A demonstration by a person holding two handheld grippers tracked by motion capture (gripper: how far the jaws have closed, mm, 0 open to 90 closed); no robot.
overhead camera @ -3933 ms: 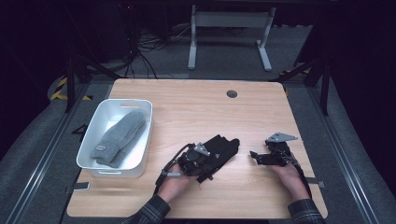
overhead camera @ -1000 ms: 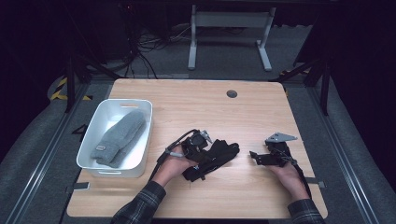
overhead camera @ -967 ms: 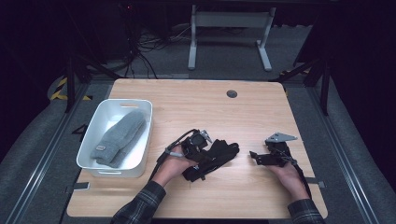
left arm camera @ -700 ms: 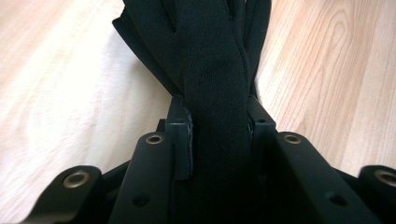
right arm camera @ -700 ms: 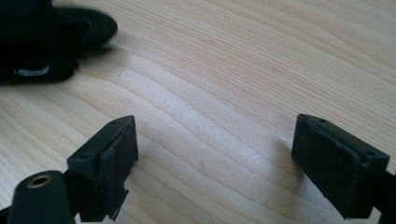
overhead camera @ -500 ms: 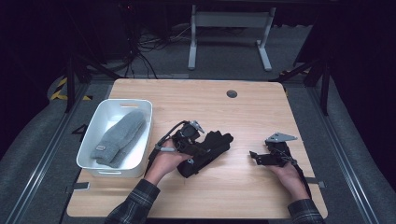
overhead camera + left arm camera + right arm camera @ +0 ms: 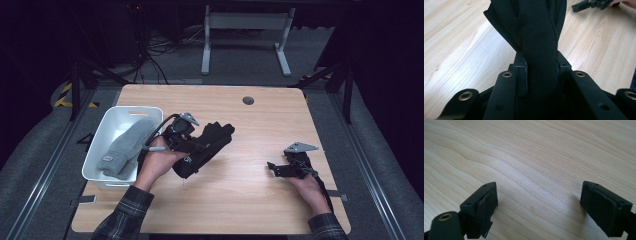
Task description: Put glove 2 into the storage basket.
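1. The black glove [image 7: 205, 146] is hanging off the tabletop [image 7: 240, 200], left of centre, fingers pointing away from the person, just beside the white bin [image 7: 102, 145].
2. The left tool [image 7: 192, 145] is pinching the glove: in the left gripper view its two pads are pressing in on a bunched fold of the black fabric [image 7: 537, 50] from both sides.
3. The left hand [image 7: 157, 165] is carrying that tool close to the bin's near-right edge, its cable curving over the rim.
4. In the bin, a grey knitted glove [image 7: 125, 147] is lying flat, so this looks like the carry step: the second glove is heading in to join it.
5. The next move is calling for a swing leftward over the bin wall with enough lift that the dangling fingers clear the rim, then a release above the grey one.
6. The right tool [image 7: 274, 168] is resting well apart on the right side, jaws spread wide over bare wood and gripping nothing.
7. The right hand [image 7: 307, 182] is lying on the tabletop behind it.
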